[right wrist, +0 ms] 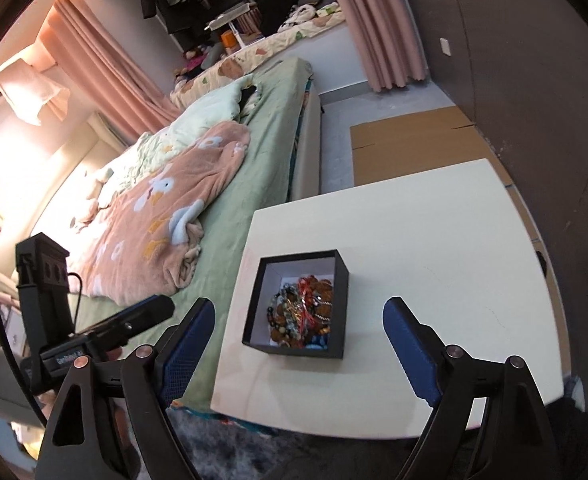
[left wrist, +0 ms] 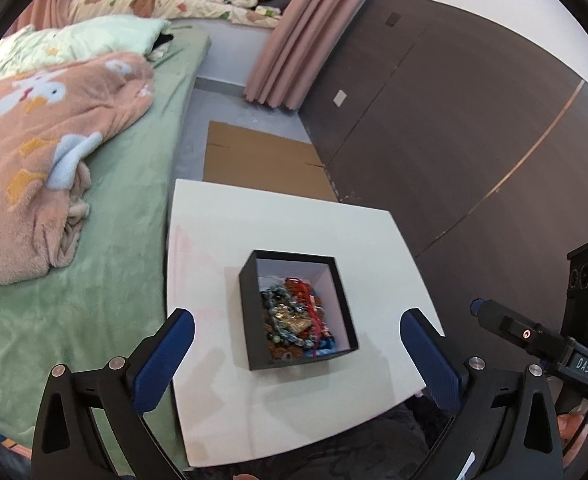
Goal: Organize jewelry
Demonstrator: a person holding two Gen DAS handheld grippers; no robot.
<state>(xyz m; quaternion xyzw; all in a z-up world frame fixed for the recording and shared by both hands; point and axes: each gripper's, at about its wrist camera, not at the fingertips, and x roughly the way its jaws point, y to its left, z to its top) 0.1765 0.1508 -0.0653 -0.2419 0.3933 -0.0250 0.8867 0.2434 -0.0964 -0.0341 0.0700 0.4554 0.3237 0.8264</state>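
Observation:
A black box (left wrist: 250,312) with a white inside stands on a white table (left wrist: 294,224). It holds a tangled heap of jewelry (left wrist: 297,320): blue, brown and red beaded strands. My left gripper (left wrist: 297,326) is open and empty, held above and short of the box. My right gripper (right wrist: 298,316) is open and empty too, above the near table edge, with the box (right wrist: 343,312) and jewelry (right wrist: 301,312) framed between its blue pads. The right gripper's body shows at the right of the left wrist view (left wrist: 533,336).
A bed with a green sheet (left wrist: 114,200) and a pink blanket (left wrist: 34,152) lies left of the table. A dark brown wall (left wrist: 453,120) stands to the right. Flat cardboard (left wrist: 262,160) lies on the floor beyond the table. Pink curtains (left wrist: 294,40) hang at the back.

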